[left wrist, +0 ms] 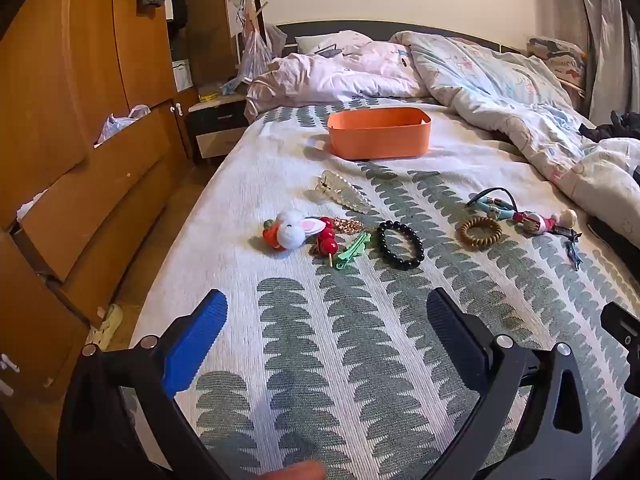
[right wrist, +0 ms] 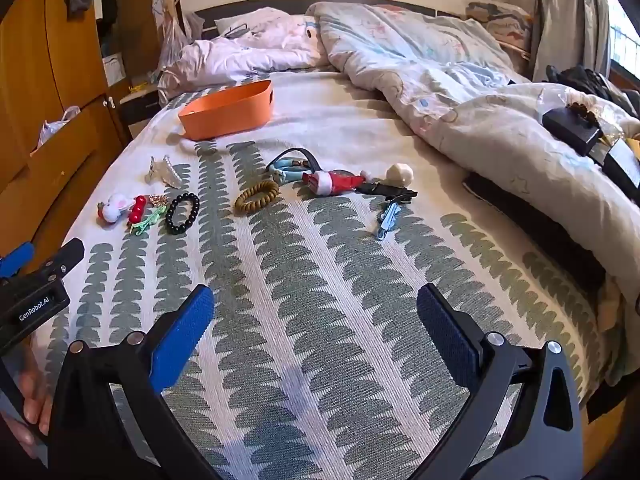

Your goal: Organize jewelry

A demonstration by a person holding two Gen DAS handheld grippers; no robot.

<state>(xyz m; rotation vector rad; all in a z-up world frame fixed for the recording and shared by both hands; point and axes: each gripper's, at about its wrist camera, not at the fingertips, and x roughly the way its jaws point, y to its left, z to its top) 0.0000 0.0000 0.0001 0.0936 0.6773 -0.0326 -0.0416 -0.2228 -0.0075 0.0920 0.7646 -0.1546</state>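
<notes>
Hair accessories and jewelry lie in a row across the bed. An orange bin stands behind them. From the left: a plush bunny clip, red beads, a green clip, a black bead bracelet, a clear pearl claw clip, a tan coil hair tie, a light blue band, a Santa clip and a blue clip. My left gripper and right gripper are open and empty, well short of the items.
A rumpled duvet covers the bed's right and far side, with a black box on it. A wooden wardrobe and a nightstand stand left of the bed. The left gripper's body shows at the right view's left edge.
</notes>
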